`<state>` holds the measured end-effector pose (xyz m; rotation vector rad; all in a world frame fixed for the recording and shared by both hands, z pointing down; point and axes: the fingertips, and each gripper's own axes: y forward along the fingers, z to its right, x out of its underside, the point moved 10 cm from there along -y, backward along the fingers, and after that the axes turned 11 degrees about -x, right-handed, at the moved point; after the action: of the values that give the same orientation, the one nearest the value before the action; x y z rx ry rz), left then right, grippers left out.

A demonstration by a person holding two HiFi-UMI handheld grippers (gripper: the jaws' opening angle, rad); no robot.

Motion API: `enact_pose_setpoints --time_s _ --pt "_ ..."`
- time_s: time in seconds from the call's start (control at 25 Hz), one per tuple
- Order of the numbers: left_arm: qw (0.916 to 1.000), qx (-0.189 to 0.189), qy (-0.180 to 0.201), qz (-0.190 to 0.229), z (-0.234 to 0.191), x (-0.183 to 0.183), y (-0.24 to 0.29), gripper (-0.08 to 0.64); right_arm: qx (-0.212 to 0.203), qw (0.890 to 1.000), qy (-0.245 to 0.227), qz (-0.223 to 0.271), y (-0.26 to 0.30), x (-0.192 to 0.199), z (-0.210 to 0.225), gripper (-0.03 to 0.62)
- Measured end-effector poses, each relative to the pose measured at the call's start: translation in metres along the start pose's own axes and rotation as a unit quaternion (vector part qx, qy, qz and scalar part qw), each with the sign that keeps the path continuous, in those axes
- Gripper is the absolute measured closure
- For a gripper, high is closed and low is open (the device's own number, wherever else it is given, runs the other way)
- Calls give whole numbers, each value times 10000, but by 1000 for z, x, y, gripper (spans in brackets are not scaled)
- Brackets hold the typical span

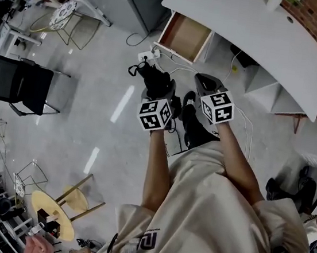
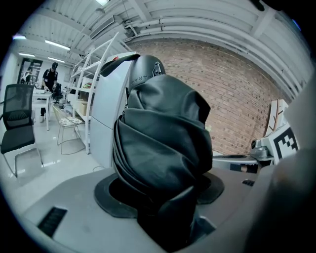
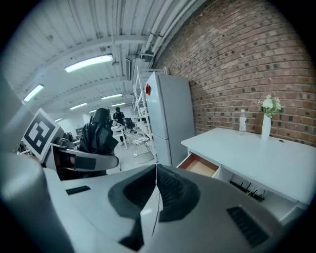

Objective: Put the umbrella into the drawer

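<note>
We hold the folded umbrella [image 2: 163,138] clamped in the left claw [image 1: 157,93], long axis along it | right claw [image 3: 156,190] closed, empty | open drawer [image 1: 185,37] ahead, well apart, under the counter's [image 1: 257,35] left end.

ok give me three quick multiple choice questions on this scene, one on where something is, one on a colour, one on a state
1. Where is the open drawer?
A. under the white desk
B. beside the black chair
C. under the round yellow table

2. What colour is the umbrella?
A. red
B. black
C. yellow

3. How do the jaws of the right gripper stand?
A. closed on the umbrella
B. wide apart
C. together, with nothing between them

Answers:
1 A: the drawer stands pulled out from beneath the desk top.
2 B: the folded cloth held in the left gripper is black.
3 C: the right gripper view shows the pads meeting, with nothing between them.
</note>
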<state>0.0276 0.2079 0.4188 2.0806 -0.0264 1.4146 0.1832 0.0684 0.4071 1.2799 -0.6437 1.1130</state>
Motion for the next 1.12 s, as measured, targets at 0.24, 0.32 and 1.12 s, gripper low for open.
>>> enact_pose_setpoints --time_s 0.24,0.32,1.12 --pt "9998 -122 22 -134 -31 -9 26 295 -113 9999 -96 -88 46 -16 10 525" --pt "9997 -176 37 -184 -41 -16 36 295 -122 9999 -45 -95 62 -25 19 525" --pt "9972 -496 -246 -510 -120 -81 173 295 -262 9991 193 -283 217 -99 129 525"
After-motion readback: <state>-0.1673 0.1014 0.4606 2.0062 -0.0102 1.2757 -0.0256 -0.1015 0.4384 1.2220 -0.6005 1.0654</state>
